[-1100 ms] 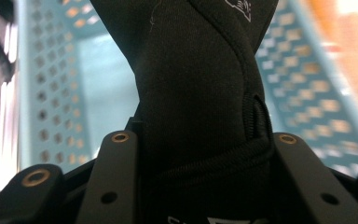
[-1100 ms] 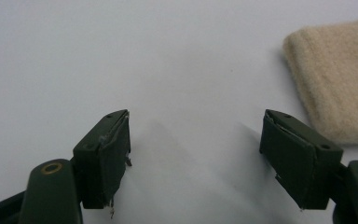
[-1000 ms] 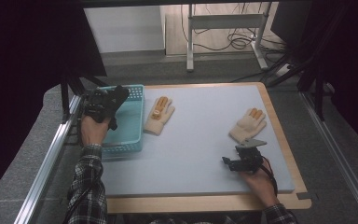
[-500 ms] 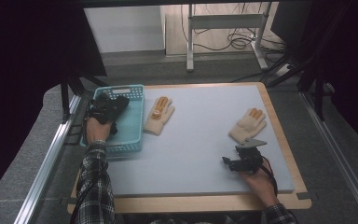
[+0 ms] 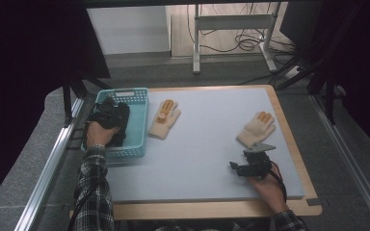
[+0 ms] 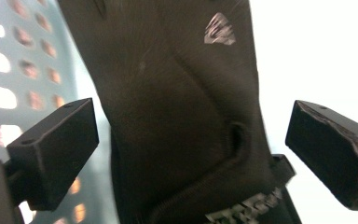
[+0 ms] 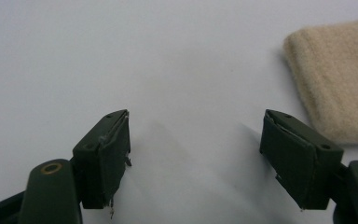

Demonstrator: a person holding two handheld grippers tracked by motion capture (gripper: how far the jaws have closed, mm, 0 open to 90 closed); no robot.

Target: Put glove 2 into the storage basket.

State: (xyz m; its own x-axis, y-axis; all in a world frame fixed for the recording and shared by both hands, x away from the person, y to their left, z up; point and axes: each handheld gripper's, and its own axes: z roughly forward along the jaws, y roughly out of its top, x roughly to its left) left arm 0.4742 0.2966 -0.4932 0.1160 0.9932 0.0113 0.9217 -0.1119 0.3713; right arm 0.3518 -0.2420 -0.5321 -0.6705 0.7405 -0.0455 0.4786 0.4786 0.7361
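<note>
Where it lies in the basket (image 5: 137, 126), black glove (image 6: 182, 116) bears a silver logo.

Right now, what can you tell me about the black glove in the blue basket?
The black glove is dark, soft-looking fabric with stitched seams, a small silvery logo and pale lettering near one edge. It lies in the blue basket at the table's left side. The left gripper sits over it; its jaws have just been opening and now stand wide on either side of the glove, not pressing it. In the high view the hand and gripper hide most of it.
</note>
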